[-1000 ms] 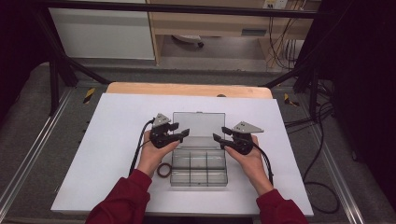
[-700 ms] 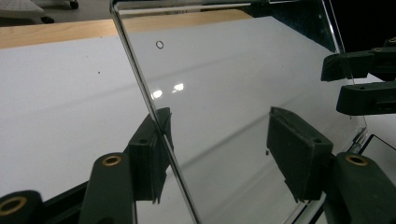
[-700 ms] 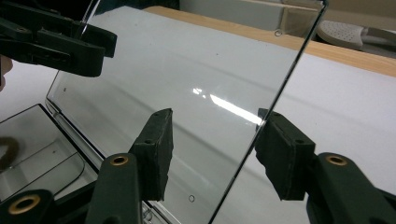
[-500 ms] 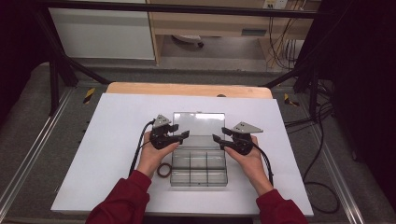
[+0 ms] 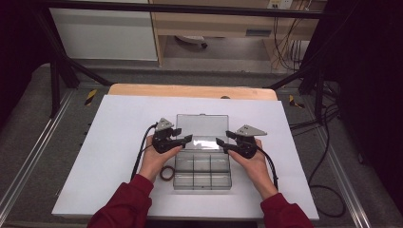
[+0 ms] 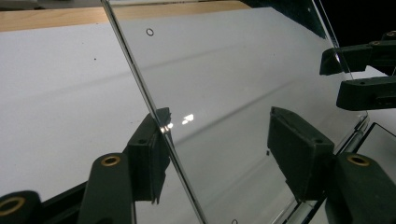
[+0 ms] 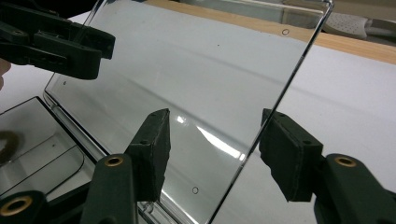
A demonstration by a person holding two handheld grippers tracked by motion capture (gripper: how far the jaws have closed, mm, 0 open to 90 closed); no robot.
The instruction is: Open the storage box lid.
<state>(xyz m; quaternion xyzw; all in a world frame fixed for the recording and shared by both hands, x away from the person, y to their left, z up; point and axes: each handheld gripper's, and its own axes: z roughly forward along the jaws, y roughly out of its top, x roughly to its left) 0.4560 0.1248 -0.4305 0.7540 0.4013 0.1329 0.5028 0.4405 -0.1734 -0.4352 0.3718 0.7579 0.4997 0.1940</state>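
No brand, label or lettering reads anywhere on the clear plastic box (image 5: 202, 166) or its lid (image 5: 202, 128); all I pick out are a few tiny round marks on the lid. The lid stands open and tilted back between my two grippers, hinged to the divided tray that sits just under my fingertips. My left gripper (image 5: 185, 139) has its jaws spread, one pad (image 6: 152, 149) touching the lid's side edge, the other (image 6: 299, 156) standing off from the pane, so nothing is pinched. My right gripper (image 5: 222, 144) has just been opening; its jaws straddle the lid's other edge with a gap at each pad (image 7: 152, 149), no squeeze on it. Against a second ago, the lid leans further back in the high view, a bright glare now showing across its lower part, while both hands sit where they were. A brown ring (image 5: 166, 173) lies on the white table (image 5: 95, 156) just beside my left wrist, part of it tucked against the box. Through the pane everything blurs; whether the tray's compartments hold anything I cannot tell.
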